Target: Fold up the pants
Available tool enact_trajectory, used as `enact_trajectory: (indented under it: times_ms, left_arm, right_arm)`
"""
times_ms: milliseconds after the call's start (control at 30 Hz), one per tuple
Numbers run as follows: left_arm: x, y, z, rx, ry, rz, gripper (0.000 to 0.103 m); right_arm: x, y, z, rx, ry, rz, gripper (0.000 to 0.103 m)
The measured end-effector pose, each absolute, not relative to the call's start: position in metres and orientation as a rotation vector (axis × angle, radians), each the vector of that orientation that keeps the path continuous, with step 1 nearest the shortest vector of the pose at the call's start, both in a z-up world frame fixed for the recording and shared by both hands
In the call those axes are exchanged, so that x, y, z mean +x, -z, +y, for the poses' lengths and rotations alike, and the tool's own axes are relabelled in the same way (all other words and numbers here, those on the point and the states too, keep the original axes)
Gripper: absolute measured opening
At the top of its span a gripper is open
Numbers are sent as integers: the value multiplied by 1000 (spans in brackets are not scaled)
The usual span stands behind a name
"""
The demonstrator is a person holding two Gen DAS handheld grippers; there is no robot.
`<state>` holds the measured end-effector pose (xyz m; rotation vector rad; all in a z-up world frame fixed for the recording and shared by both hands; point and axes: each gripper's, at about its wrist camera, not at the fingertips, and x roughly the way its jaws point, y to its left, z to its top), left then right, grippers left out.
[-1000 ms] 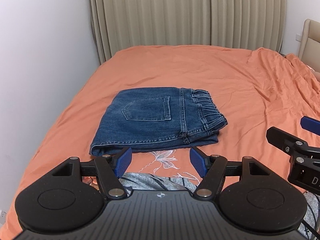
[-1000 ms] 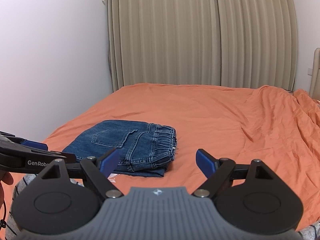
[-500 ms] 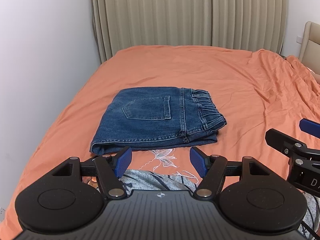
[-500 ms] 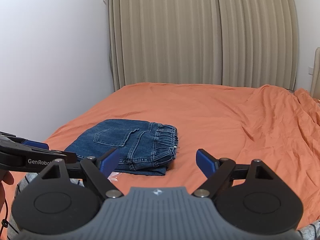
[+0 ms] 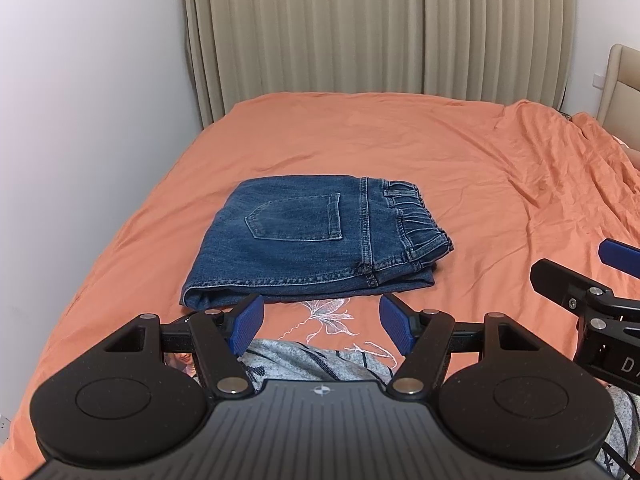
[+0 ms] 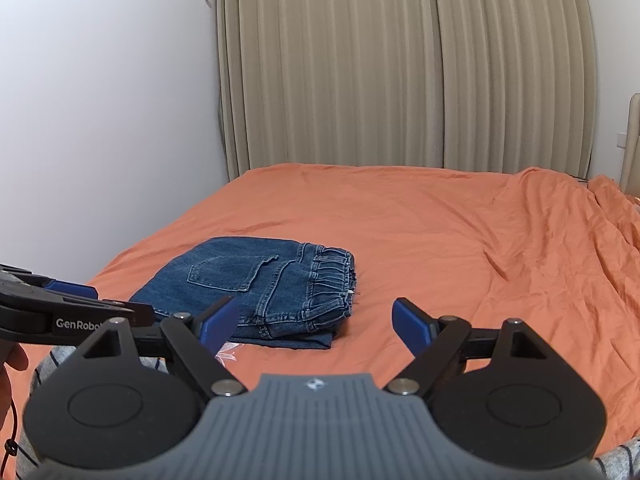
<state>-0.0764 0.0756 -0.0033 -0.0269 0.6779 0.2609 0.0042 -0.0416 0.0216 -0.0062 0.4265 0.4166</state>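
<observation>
One pair of folded blue denim pants (image 5: 316, 240) on one orange bedsheet (image 5: 400, 144); two black grippers with blue pads: left gripper (image 5: 322, 322), right gripper (image 6: 316, 322); two beige pleated curtain panels (image 6: 400, 60)

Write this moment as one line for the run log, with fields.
jeans: folded, flat on bed | left tongs: open, empty, short of jeans | right tongs: open, empty | contact: none
</observation>
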Motion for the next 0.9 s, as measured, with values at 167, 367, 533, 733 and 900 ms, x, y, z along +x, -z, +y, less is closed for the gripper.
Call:
enact_trajectory:
  times_ms: [167,367,533,733,900]
  left_arm:
    - [-77,3,76,-27,-264,675,78]
    - [-77,2,75,-28,-262,676,78]
    - [-77,2,76,-33,-260,675,78]
    - [-77,1,75,-36,-258,671,78]
    - [-76,0,75,-37,-250,668,78]
  right_arm:
    - [4,-22,-42,-5,-420,423,80]
    - [3,-21,-42,-7,-419,425,80]
    - [2,-21,-43,-7,-417,425,80]
    - [2,-22,-43,-9,-414,426,80]
    - [1,-22,-43,-7,-412,428,80]
